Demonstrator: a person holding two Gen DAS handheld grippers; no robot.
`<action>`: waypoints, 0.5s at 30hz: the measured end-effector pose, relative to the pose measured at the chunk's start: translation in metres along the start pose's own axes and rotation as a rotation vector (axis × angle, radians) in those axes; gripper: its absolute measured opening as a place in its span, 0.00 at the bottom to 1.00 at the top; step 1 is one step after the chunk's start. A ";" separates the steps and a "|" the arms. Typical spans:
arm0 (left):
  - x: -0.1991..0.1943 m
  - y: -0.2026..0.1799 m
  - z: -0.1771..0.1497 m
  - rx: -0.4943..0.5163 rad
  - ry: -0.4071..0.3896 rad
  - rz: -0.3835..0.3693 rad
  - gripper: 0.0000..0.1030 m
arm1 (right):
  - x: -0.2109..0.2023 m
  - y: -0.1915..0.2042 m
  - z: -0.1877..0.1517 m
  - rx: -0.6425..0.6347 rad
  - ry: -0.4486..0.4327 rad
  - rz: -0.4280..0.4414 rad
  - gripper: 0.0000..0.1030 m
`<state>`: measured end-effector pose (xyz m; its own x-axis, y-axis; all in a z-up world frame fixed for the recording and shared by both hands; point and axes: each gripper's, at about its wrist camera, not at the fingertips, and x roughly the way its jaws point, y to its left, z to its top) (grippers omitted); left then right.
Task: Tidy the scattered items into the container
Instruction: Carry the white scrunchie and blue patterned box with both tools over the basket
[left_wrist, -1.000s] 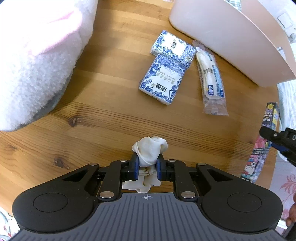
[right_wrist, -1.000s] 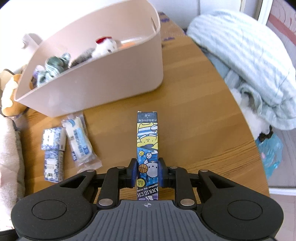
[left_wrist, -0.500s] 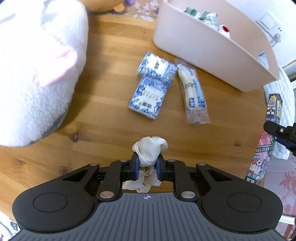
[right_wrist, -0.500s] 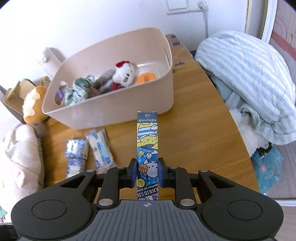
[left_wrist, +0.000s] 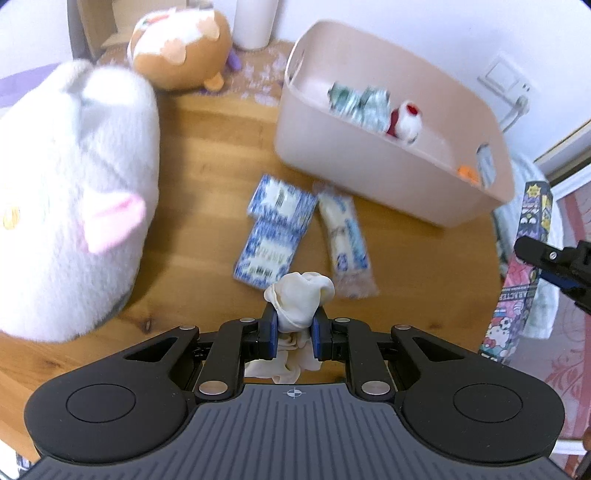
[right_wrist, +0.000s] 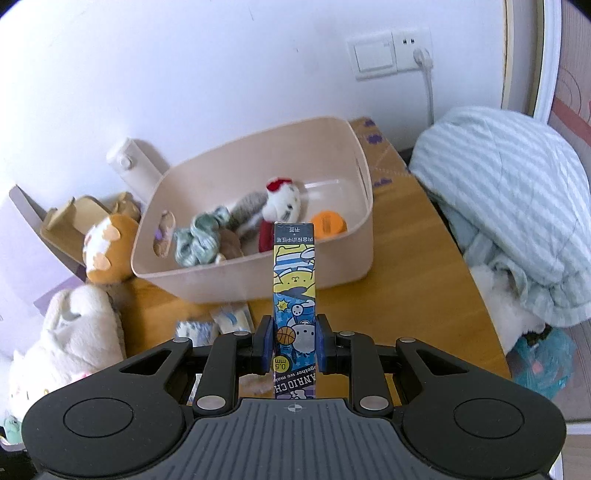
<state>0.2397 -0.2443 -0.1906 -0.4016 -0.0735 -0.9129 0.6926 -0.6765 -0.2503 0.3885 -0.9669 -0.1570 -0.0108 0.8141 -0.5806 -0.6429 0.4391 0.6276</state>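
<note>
Left wrist alone shows crumpled cloth (left_wrist: 300, 300) gripped.

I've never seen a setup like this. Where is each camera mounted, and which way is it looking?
Left wrist: on the left hand-held gripper, looking steeply down at the table; shut on a white cloth.
Right wrist: on the right hand-held gripper, facing the wall, clamping a pen box.
Both show the pink container and the wrapped packets.

Glossy wood table (left_wrist: 192, 206), matt plastic container (left_wrist: 369, 166)
</note>
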 end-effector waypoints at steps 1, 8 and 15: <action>-0.004 -0.002 0.004 0.005 -0.015 -0.006 0.16 | -0.001 0.000 0.003 0.001 -0.011 0.001 0.20; -0.026 -0.016 0.033 0.043 -0.097 -0.047 0.16 | -0.009 0.001 0.024 0.006 -0.085 0.006 0.20; -0.038 -0.037 0.072 0.096 -0.182 -0.071 0.16 | -0.011 0.003 0.053 0.005 -0.150 0.007 0.20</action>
<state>0.1863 -0.2689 -0.1233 -0.5551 -0.1486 -0.8184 0.6020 -0.7508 -0.2720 0.4272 -0.9545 -0.1212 0.0996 0.8646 -0.4926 -0.6391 0.4350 0.6343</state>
